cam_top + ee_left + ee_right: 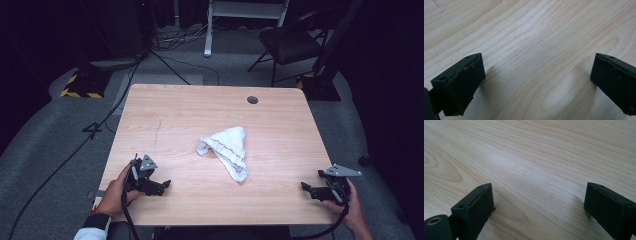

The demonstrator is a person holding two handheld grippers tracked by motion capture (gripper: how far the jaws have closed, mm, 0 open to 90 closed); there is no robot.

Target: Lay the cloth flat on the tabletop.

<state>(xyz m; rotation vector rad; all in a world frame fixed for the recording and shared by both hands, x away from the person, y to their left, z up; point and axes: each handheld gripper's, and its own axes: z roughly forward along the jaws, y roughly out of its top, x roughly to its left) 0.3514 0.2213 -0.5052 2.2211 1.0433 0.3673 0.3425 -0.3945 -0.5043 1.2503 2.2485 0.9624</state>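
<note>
White towel (pixel 228 150) sits crumpled mid-table (pixel 175 105). Left gripper (pixel 159 186) and right gripper (pixel 311 189) rest at near corners, jaws spread, empty, likely staged for two-sided pickup.

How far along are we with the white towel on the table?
Nothing looks done yet: the white towel lies crumpled mid-table, untouched. In hand: nothing. The left gripper and right gripper rest near the wooden table's front corners, both open, bare wood between their fingers. Reaching, grasping and handling the towel all remain.
</note>
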